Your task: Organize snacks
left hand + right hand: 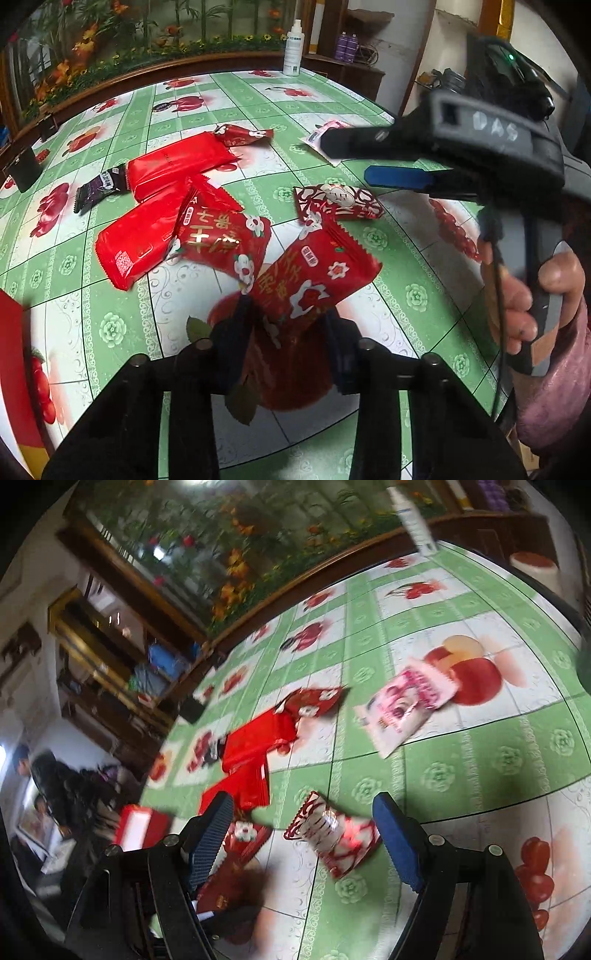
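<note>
Task looks barely started. Snacks lie loose across the middle of the table (417, 295), no tidy row or pile anywhere. Two plain red packs (177, 162) overlap near the centre, a small purple bar (98, 186) touches their left end, and a small red wrapper (243, 134) sits just beyond them toward the far edge. A pink-white packet (402, 705) lies apart toward the far right edge. A red box (138, 825) sits at the near left edge; probably the destination, only a guess, contents not visible.

Left gripper (288, 317) has its jaws closed in on the near end of a red flowered packet (314, 280); pads seem to press it, so it counts as gripped. That packet leans against a second flowered packet (221, 240), which overlaps a red pack. Whether the gripped packet is off the table: cannot tell.

Right gripper (303, 834) is wide open, with a red-and-white patterned packet (332, 834) lying between the fingers, pads clear of it. Not grabbed yet.

Left to do: practically every snack.

Hard to read: right wrist view is motion-blurred, labels unreadable. The left gripper's body hides the packet's near end. The right gripper covers part of the pink-white packet in the left wrist view. Spray bottle (293, 48) stands at the far edge, not part of the job.
</note>
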A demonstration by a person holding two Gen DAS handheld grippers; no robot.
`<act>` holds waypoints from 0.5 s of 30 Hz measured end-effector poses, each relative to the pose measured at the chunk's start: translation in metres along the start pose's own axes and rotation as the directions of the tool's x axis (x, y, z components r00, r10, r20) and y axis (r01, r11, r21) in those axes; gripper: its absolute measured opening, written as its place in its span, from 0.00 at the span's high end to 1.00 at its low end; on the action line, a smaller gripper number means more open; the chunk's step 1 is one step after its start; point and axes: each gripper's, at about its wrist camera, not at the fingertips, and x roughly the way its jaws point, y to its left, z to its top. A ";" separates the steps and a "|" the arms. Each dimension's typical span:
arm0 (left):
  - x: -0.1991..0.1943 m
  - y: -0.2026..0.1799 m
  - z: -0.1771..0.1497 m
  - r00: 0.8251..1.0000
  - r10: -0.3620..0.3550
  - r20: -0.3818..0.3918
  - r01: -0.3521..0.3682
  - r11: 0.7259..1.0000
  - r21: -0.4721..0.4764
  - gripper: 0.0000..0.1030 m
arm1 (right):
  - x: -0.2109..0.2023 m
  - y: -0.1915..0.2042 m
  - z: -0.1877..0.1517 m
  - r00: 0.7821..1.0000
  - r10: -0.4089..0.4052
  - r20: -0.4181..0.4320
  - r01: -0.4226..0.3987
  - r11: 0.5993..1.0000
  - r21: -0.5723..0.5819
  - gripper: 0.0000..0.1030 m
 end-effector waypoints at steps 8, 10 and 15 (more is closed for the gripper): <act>-0.007 0.017 -0.006 1.000 -0.015 0.010 0.016 0.997 -0.075 0.78 | 0.020 0.018 -0.011 0.977 -0.213 -0.007 0.210 0.966 -0.153 0.23; -0.008 0.028 -0.008 1.000 -0.023 0.016 0.025 0.993 -0.119 0.78 | 0.025 0.016 -0.012 0.970 -0.242 -0.020 0.236 0.958 -0.164 0.23; -0.014 0.047 -0.015 1.000 -0.011 0.025 0.016 0.982 -0.188 0.78 | 0.033 0.029 -0.021 0.950 -0.313 0.001 0.301 0.911 -0.281 0.22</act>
